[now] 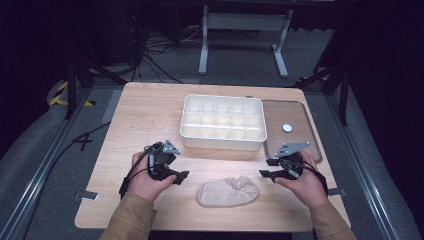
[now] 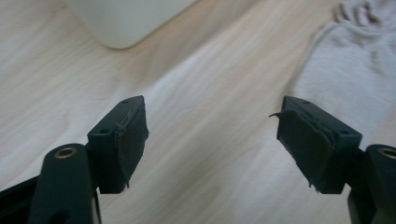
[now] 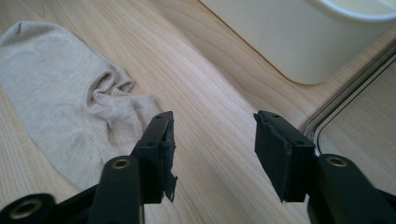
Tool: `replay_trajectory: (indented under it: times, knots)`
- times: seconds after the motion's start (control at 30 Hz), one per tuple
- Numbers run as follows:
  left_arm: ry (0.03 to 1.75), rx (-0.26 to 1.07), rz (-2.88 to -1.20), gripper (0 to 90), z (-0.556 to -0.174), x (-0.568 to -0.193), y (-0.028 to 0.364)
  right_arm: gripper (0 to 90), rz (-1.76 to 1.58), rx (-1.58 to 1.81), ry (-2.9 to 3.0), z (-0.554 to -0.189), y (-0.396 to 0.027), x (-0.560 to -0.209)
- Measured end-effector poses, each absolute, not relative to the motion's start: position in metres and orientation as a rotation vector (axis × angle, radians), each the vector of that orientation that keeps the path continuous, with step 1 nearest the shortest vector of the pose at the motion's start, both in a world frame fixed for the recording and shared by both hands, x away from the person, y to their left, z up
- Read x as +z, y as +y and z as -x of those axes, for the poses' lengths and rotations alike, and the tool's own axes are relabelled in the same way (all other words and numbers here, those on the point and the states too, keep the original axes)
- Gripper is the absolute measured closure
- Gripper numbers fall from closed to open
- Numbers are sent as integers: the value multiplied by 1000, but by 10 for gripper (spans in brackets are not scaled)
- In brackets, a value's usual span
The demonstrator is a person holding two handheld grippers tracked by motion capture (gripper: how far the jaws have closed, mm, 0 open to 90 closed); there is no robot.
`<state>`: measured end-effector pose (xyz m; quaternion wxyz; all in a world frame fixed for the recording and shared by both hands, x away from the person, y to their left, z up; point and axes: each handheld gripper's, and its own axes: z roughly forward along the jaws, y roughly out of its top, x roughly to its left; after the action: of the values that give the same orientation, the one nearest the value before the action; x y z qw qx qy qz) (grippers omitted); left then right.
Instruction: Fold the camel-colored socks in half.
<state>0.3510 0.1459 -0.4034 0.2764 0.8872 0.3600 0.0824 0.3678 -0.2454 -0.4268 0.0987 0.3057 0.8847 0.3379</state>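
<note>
My left gripper (image 1: 181, 176) hovers over the bare wood with its jaws spread wide and nothing between them; in the left gripper view the beige sock (image 2: 355, 60) lies just beyond the far jaw, untouched. My right gripper (image 1: 266, 168) is also open and empty, its jaws pointing in toward the sock (image 1: 228, 191), which sits flat on the table (image 1: 145, 115) between my two hands, near the front edge. In the right gripper view the sock's cuff (image 3: 109, 86) is bunched just beside one jaw. Behind it stands the white divided tray (image 1: 222, 122), and right of that a flat lid (image 1: 292, 127) carrying a small white disc (image 1: 287, 127).
</note>
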Motion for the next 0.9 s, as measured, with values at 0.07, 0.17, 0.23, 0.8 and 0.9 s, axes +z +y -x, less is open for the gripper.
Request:
replay_trajectory:
  times: [0.07, 0.17, 0.23, 0.8, 0.9]
  knots:
    - [956, 220, -2400, 248, -350, -404, 144, 540, -850, 979, 2611, -368, -247, -426]
    - [942, 200, -2408, 337, -349, -403, 144, 547, -852, 996, 2601, -367, -249, -425]
    - [939, 200, -2418, 357, -349, -401, 145, 538, -856, 1006, 2598, -367, -250, -425]
    - [827, 41, -2359, 553, -342, -390, 146, 763, -892, 1083, 2702, -355, -238, -424]
    - [824, 23, -2376, 570, -341, -391, 143, 868, -825, 1160, 2737, -350, -228, -421]
